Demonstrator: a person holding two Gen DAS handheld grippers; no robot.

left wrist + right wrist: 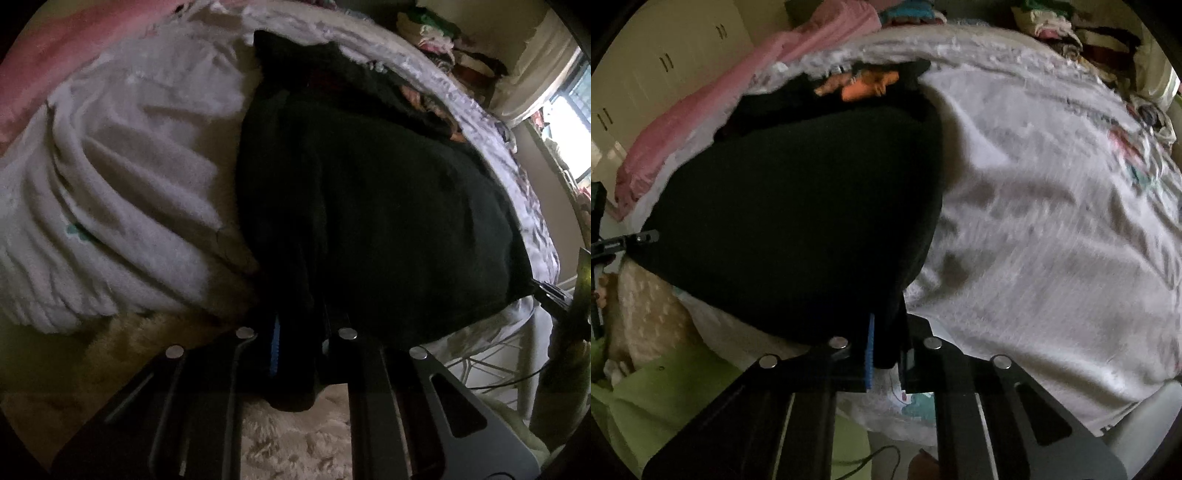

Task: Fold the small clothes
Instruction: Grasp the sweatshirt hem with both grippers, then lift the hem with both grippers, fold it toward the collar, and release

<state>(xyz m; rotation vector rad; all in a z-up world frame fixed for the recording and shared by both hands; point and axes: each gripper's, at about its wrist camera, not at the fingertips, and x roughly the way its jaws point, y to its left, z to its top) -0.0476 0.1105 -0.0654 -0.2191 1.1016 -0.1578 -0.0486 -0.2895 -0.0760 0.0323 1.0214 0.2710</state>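
Black garment [388, 206] lies on the bed [1052, 221], stretched between both grippers: left gripper [295, 350] and right gripper [886, 350] jaws each pinch a near corner, so the near edge runs left-right, cloth extending far; neither hand nearer.

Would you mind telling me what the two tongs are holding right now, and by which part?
Both hold the black garment: the left tongs and the right tongs are each shut on a near edge, one at each end, stretching it over the bed.
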